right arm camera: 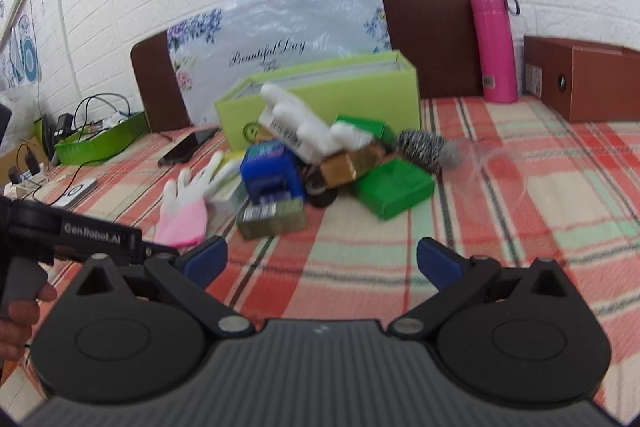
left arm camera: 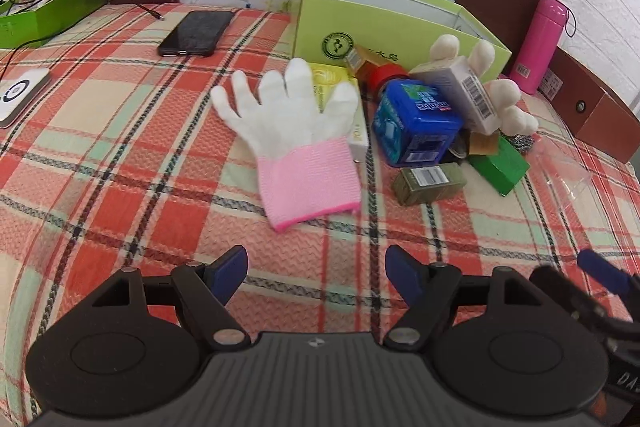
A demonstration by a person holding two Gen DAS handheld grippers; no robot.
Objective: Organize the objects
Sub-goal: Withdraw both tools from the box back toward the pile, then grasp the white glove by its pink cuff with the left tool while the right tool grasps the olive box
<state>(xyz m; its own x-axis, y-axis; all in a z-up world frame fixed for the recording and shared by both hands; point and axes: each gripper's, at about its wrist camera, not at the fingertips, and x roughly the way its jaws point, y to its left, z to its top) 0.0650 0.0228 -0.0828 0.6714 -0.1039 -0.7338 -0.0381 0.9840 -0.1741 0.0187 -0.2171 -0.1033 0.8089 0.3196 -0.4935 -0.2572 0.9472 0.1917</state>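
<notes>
Pile [left arm camera: 436, 123] messy — second white glove [left arm camera: 496, 91] half hidden under boxes. Left gripper [left arm camera: 316, 275] and right gripper [right arm camera: 320, 263] both wide apart, holding nothing.

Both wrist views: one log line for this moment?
left hand-held gripper open, empty | right hand-held gripper open, empty | white knit glove with pink cuff flat on plaid cloth

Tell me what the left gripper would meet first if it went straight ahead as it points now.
Probably the white and pink glove: it lies straight ahead of the open left gripper, with only bare checked cloth between. Depth is uncertain.
</notes>
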